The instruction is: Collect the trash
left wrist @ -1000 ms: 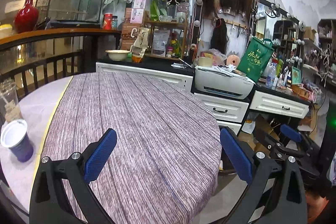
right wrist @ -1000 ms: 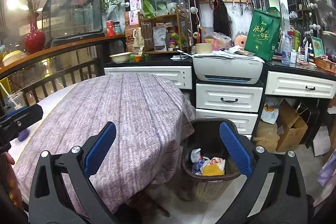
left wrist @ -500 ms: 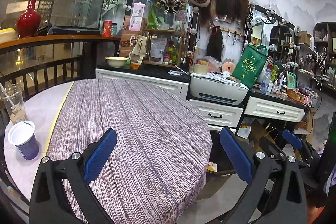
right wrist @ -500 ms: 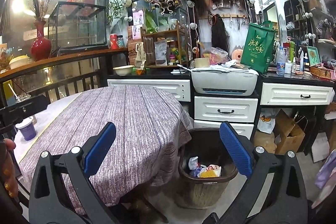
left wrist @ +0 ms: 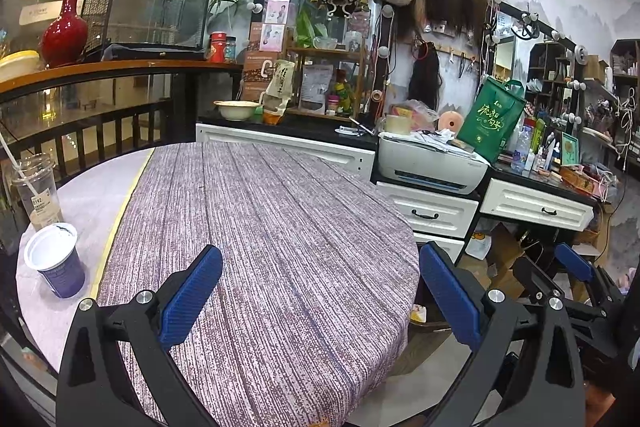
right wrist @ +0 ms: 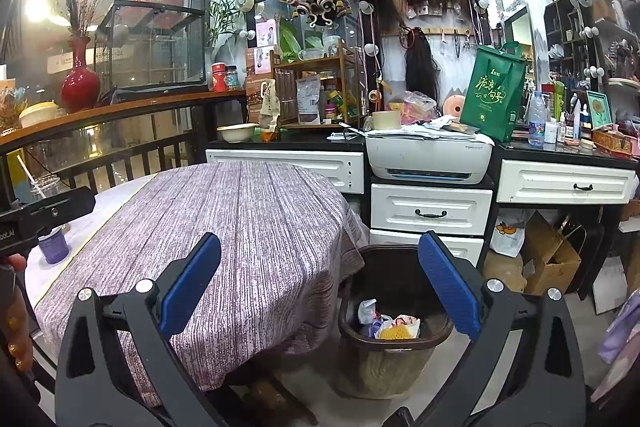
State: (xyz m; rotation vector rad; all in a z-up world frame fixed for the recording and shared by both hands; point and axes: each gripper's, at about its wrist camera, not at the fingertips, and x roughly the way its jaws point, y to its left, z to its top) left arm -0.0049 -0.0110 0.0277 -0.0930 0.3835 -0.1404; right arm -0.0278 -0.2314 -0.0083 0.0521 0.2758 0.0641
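Trash here means two cups on the table's bare pale edge, both well to the left of the left gripper [left wrist: 320, 301] and ahead of it: a short purple paper cup [left wrist: 56, 261] with a white rim, standing upright, and just beyond it a tall clear plastic cup [left wrist: 37, 191] with a straw leaning out of it. The left gripper's blue-padded fingers [left wrist: 191, 294] stand wide apart with nothing between them, held above the striped purple tablecloth [left wrist: 280, 247] that covers most of the round table [left wrist: 88, 195]. The right gripper [right wrist: 320, 301] is likewise spread wide and empty, sitting off the table's near-right edge; straight ahead and slightly right between its fingers stands a dark waste bin [right wrist: 394, 331] on the floor, holding crumpled wrappers [right wrist: 390, 321] in white, blue and yellow. The bin is close against the hanging cloth and in front of white drawers [right wrist: 430, 213] that carry a white printer [right wrist: 430, 157]. In the right wrist view the purple cup shows far to the left, partly hidden behind the black body of the other tool, with a hand [right wrist: 18, 311] at the frame's left edge.
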